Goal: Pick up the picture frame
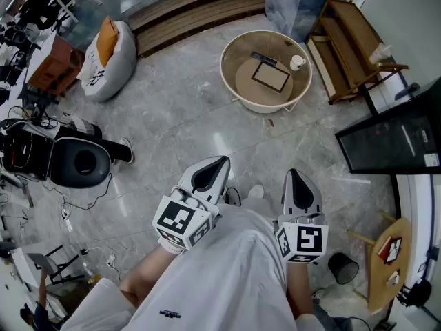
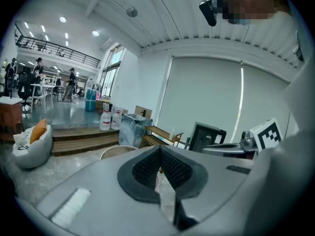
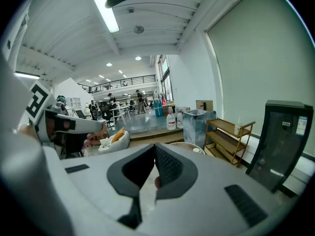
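Picture frame point(image 1: 271, 76): lies flat and dark-edged in the middle of the round desk point(image 1: 224, 59), with no hand-held gripper touching it.
White cup point(image 1: 297, 62): upright by the desk's right edge, apart from the frame.
Dark flat object point(image 1: 263, 58): just beyond the frame, toward the far edge; too small to identify.
Left hand-held gripper point(image 1: 222, 161): jaws together with nothing between them, held close to the person's body over the floor point(image 1: 179, 116), well apart from the desk.
Right hand-held gripper point(image 1: 292, 174): jaws pressed together and empty, beside the left one, tips toward the desk.
Wooden shelf point(image 1: 348, 47): on the floor just right of the desk.
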